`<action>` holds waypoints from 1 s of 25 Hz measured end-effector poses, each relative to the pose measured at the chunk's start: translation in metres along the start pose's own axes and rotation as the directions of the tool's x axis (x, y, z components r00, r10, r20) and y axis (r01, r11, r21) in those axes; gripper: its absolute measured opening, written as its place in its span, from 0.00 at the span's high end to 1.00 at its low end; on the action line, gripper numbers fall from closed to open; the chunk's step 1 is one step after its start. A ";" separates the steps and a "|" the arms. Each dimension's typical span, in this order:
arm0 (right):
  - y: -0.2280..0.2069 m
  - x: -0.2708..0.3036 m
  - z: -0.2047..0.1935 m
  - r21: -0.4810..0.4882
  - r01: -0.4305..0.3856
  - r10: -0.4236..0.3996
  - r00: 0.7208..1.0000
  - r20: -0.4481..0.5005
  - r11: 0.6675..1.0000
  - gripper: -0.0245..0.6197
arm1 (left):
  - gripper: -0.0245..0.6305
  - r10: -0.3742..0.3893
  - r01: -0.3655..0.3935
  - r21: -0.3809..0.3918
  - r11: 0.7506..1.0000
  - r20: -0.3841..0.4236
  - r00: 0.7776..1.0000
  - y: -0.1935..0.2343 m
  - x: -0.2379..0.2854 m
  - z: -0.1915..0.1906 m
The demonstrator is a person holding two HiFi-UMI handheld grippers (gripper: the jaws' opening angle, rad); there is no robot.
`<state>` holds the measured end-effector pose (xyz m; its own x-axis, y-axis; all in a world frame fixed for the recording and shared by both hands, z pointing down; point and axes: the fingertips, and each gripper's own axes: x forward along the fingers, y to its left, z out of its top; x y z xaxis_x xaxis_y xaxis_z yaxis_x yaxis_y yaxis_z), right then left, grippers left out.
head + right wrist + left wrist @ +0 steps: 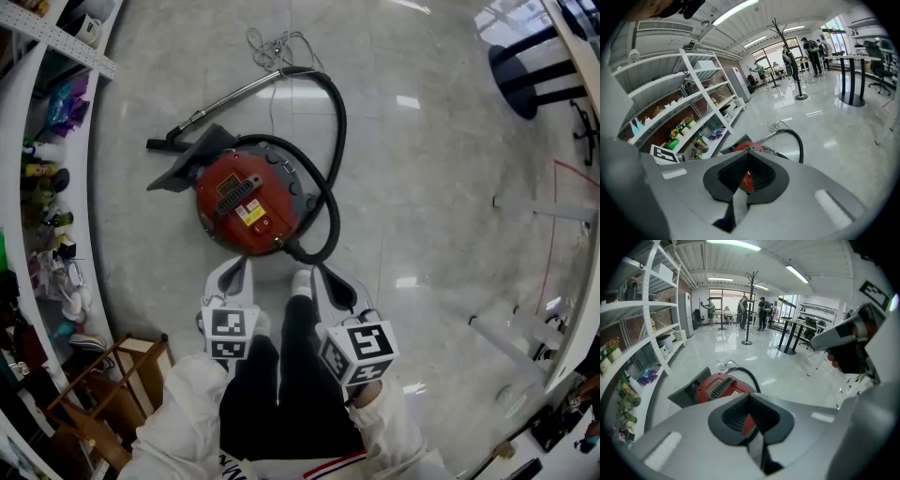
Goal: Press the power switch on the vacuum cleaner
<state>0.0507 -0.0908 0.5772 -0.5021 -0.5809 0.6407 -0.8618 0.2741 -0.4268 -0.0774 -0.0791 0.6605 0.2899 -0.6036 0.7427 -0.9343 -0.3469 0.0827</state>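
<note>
Item 1. Red round canister vacuum cleaner [246, 202], plastic, with a black slotted grille and a yellow label on top. It sits on the glossy pale grey floor [431, 169], at 12 o'clock from both tongs and apart from them. The power switch cannot be picked out from here.

Item 2. Black hose [336, 122], looped round the vacuum body from 12 o'clock through 3 o'clock to a socket at about 5 o'clock.

Item 3. Silver metal wand [234, 94], lying on the floor at 11 o'clock of the body, joined to the hose.

Item 4. Dark grey floor nozzle [187, 159], touching the body at 10 o'clock.

Item 5. Thin white cord [277, 45], in a loose tangle at 12 o'clock, beyond the wand.

Item 6. Left tongs [232, 272] [750, 416], grey, held in a white-sleeved hand. They are clenched on nothing, and the red body shows through the notch in the pads.

Item 7. Right tongs [330, 281] [746, 176], likewise pressed together and empty, pointing at the vacuum.

Item 8. White shelving rack [56, 37], along the 9 o'clock side, stocked with small coloured goods.

Item 9. Black coat stand [750, 310], well beyond the vacuum, with people standing near it.
</note>
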 end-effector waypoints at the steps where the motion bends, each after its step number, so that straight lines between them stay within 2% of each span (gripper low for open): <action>1: -0.001 -0.001 0.000 0.002 0.000 0.000 1.000 -0.001 1.000 0.96 | 0.96 -0.001 0.001 0.000 1.000 -0.008 1.000 0.000 0.004 -0.004; 15: -0.010 -0.006 -0.005 0.020 0.002 -0.002 1.000 -0.014 1.000 0.96 | 0.96 0.021 -0.016 0.043 0.999 -0.107 0.994 0.008 0.061 -0.046; 25: -0.017 -0.006 -0.010 0.031 0.016 -0.015 1.000 -0.027 0.999 0.96 | 0.96 0.025 -0.012 0.088 0.996 -0.153 0.988 0.013 0.085 -0.059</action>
<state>0.0678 -0.0838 0.5870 -0.4907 -0.5641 0.6641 -0.8671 0.2408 -0.4361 -0.0775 -0.0926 0.7646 0.2313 -0.4956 0.8372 -0.9157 -0.4016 0.0153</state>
